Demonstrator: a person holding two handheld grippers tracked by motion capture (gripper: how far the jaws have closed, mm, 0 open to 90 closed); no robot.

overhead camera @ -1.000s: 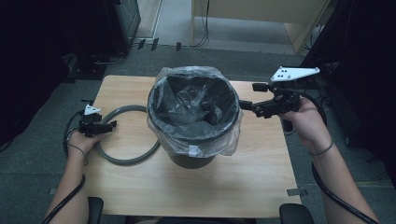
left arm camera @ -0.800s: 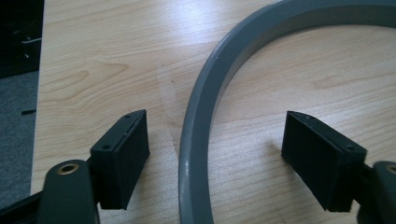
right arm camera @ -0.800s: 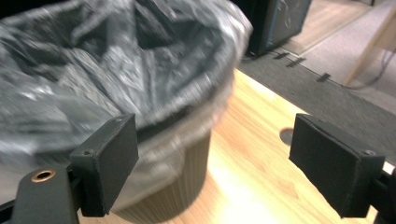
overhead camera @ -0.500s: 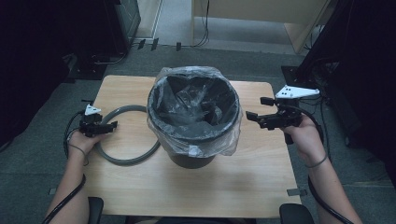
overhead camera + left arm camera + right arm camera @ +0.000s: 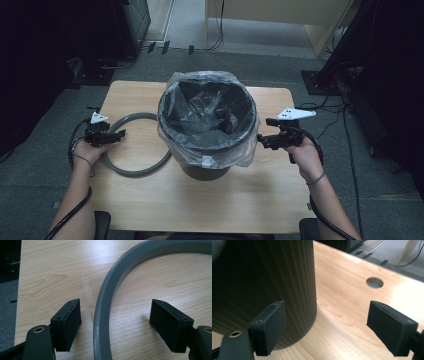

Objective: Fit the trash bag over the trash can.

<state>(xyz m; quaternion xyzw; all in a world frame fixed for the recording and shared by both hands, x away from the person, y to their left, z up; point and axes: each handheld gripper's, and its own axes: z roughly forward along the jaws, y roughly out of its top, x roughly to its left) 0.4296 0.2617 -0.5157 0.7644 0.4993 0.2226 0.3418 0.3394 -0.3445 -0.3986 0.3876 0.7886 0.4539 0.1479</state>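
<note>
Standing at the middle of the high view: a dark bin (image 5: pixel 207 127), lined with a clear plastic bag (image 5: pixel 172 145) folding out over its rim and hanging down the outside. Resting on a wooden table (image 5: pixel 200 205).

Lying flat at the left of the bin, in the left centre of the frame: a grey ring (image 5: pixel 135 171), its right side running close beside the bin's foot.

Hovering at the ring's left arc: the left gripper (image 5: pixel 119 135), held in a hand (image 5: pixel 87 150) at the left edge of the table. Gaping wide in the left gripper view (image 5: pixel 117 326), one black pad (image 5: pixel 67 323) sitting outside the ring's band (image 5: pixel 105 315), the other pad (image 5: pixel 170 326) inside it; gripping nothing, neither pad touching the band.

Pointing at the bin's right wall from the right centre of the high view: the right gripper (image 5: pixel 260 141), held in the other hand (image 5: pixel 305 155), very near the hanging bag. Spreading wide open in the right gripper view (image 5: pixel 327 327), the ribbed dark wall (image 5: pixel 287 290) rising just behind the lower-left pad (image 5: pixel 270 327), bare table behind the right pad (image 5: pixel 390 326); clasping nothing. Showing at upper right of that view: a round hole in the tabletop (image 5: pixel 375 282).
</note>
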